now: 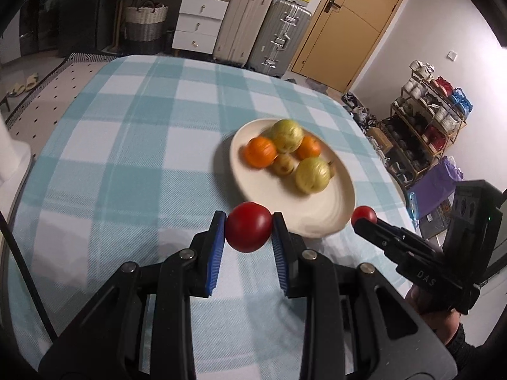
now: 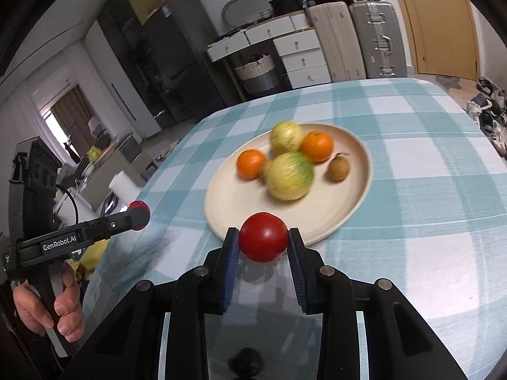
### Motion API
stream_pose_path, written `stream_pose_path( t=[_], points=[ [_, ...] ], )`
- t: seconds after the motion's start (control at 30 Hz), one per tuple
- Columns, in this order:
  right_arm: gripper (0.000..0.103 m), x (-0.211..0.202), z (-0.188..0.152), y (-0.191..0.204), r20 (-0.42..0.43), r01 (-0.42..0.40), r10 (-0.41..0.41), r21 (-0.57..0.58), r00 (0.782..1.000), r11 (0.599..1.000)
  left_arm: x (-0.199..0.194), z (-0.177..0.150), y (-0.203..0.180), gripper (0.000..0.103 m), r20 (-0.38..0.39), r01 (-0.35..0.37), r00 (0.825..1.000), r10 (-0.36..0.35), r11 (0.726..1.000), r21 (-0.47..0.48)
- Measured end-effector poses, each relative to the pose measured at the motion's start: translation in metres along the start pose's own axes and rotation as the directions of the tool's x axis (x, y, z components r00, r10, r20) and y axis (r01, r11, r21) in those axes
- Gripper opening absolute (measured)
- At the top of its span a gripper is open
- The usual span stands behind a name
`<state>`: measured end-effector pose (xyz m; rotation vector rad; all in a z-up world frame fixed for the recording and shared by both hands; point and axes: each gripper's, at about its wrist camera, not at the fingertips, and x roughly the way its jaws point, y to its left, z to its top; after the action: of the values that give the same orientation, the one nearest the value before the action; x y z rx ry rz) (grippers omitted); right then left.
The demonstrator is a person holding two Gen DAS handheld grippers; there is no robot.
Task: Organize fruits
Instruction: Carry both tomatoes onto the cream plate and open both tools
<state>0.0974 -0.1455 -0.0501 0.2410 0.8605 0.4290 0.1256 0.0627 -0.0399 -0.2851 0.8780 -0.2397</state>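
Observation:
A cream oval plate [image 1: 317, 218] on the checked tablecloth holds two oranges [image 1: 259, 152], two yellow-green fruits [image 1: 312, 174] and small brown ones. In the left wrist view my left gripper [image 1: 248, 218] is shut on a red round fruit [image 1: 248, 231], held above the cloth just before the plate's near rim. My right gripper [image 1: 364, 221] comes in from the right with a second red fruit [image 1: 364, 213] at its tips. In the right wrist view that right gripper [image 2: 263, 234] is shut on its red fruit [image 2: 263, 240] over the plate's [image 2: 240, 202] near edge. The left gripper [image 2: 137, 217] is at left.
The blue-and-white checked table [image 1: 142, 145] stretches away on the left of the plate and behind it. Suitcases [image 1: 275, 38], white drawers [image 1: 199, 22] and a wicker basket [image 1: 145, 22] stand beyond the far edge. A shelf of pots [image 1: 427, 114] is at right. A person's hand [image 2: 60, 310] grips the left handle.

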Motion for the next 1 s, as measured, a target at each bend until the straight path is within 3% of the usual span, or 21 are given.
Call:
stream_pose_path(
  t=[0.43, 1.0],
  points=[
    [0.031, 0.011, 0.029, -0.026, 0.012, 0.011, -0.011, 0.000, 1.000, 1.000, 0.072, 0.034, -0.032, 0.026, -0.052, 0.019, 0.998, -0.018, 1.000, 0.012],
    [0.031, 0.042, 0.042, -0.045, -0.023, 0.028, -0.028, -0.015, 0.999, 1.000, 0.116, 0.045, -0.037, 0.026, -0.100, 0.044, 0.994, -0.043, 0.999, 0.006]
  ],
)
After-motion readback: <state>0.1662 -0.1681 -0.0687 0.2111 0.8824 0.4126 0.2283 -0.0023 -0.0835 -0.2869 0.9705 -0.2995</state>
